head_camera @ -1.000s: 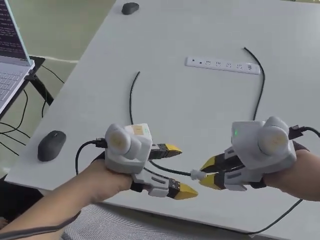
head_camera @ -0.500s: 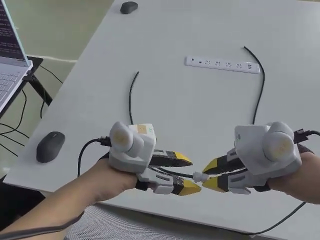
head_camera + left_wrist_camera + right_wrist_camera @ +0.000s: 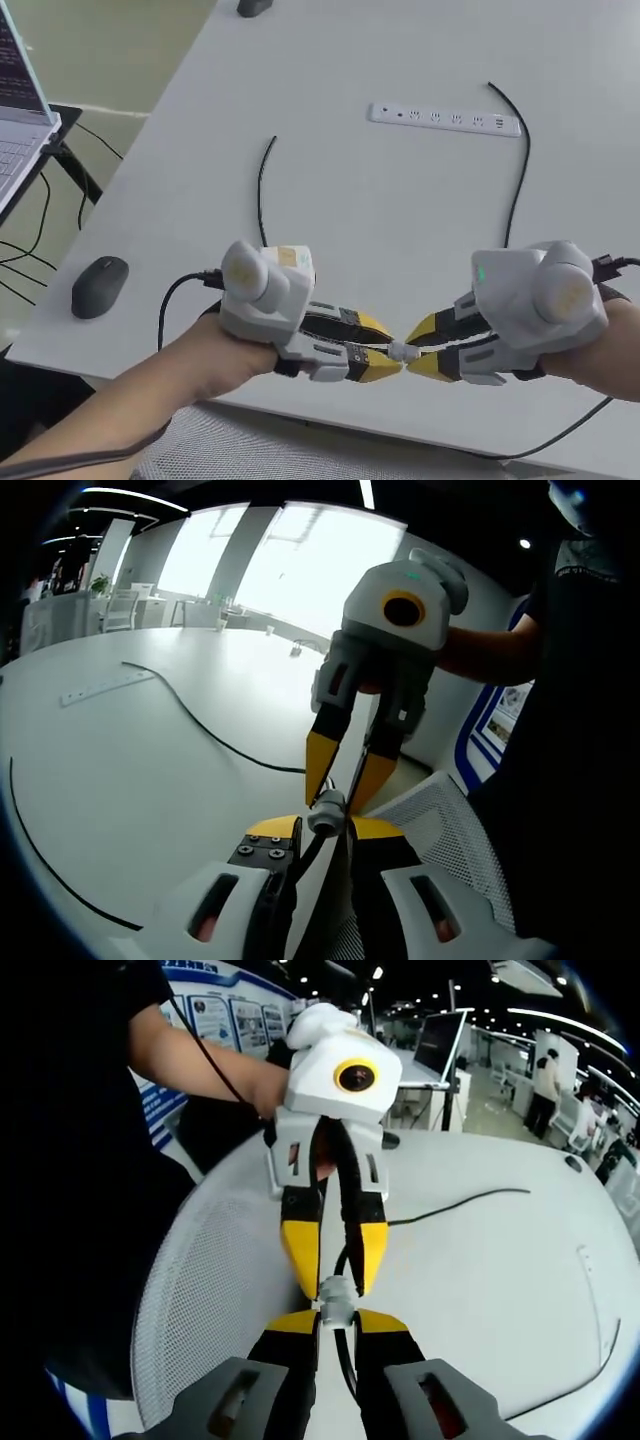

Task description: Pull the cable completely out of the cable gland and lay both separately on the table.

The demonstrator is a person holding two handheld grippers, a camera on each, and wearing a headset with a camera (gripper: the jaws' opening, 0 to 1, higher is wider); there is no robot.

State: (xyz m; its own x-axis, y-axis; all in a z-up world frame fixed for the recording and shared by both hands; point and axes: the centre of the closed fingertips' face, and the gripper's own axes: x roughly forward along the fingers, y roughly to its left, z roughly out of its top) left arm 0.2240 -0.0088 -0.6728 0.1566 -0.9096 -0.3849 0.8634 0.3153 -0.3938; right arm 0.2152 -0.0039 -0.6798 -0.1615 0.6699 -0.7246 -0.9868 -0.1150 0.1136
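Clamping the cable gland [image 3: 402, 352], right hand-held gripper [image 3: 413, 355] faces left hand-held gripper [image 3: 389, 347] (straddling cable [image 3: 260, 195], grip unclear).

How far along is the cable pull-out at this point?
Done: nothing yet; the cable runs through the cable gland. In hand: the right gripper holds the gland at its jaw tips; the left gripper brackets the cable beside it, grip unclear. Left: pull the cable free, then lay both apart on the table.

Between left gripper [image 3: 390, 350] and right gripper [image 3: 412, 352]: cable gland [image 3: 400, 352], at table [image 3: 380, 220] front edge; power strip [image 3: 445, 118] behind
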